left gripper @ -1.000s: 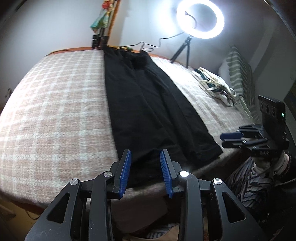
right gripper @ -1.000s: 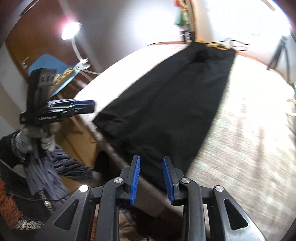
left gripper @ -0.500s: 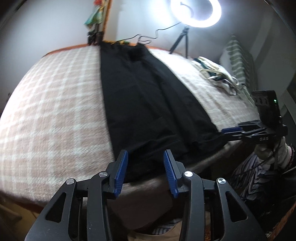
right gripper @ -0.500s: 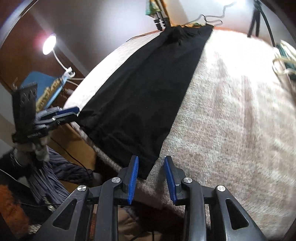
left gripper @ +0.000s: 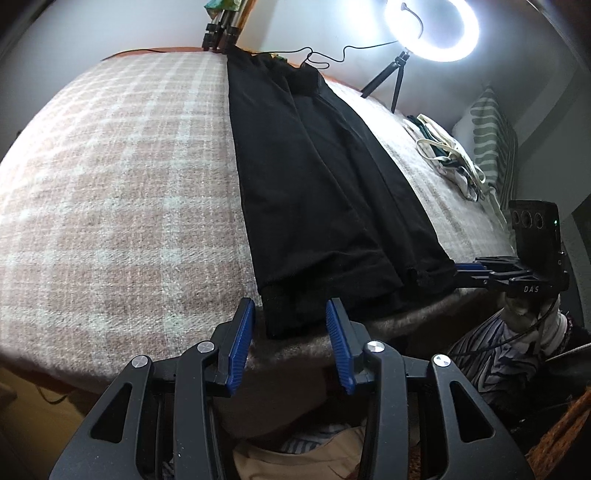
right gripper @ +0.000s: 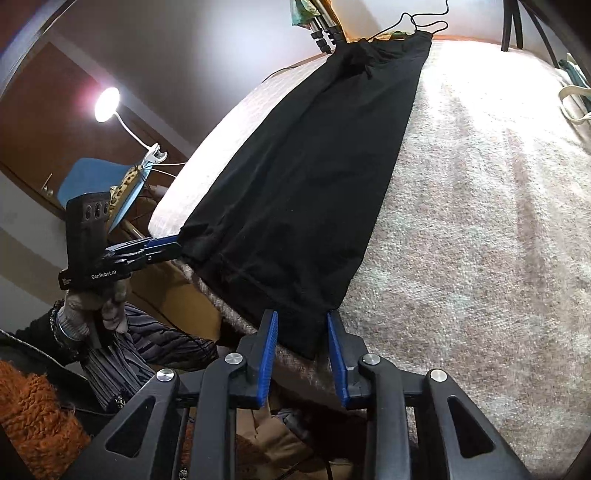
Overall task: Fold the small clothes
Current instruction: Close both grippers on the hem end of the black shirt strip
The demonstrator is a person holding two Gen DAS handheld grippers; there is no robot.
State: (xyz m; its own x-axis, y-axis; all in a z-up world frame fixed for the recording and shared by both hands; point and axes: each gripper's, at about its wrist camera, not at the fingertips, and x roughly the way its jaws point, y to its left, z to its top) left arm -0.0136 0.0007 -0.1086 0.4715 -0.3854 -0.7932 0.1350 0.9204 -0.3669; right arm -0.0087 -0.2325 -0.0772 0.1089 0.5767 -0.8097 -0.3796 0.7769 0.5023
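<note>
The left gripper (left gripper: 290, 332), marked "GenRobot.AI", stood with jaws closing around the near-left hem corner of the black trousers (left gripper: 325, 192), pads not yet pressing. The trousers lay lengthwise on the plaid blanket (left gripper: 122, 192). The right gripper (right gripper: 301, 339), marked "DAS", was closing likewise at the right corner.

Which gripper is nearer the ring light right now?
Right. The right gripper is at the black garment's hem corner on the ring light's side; the left gripper, jaws closing, straddles the opposite corner.
</note>
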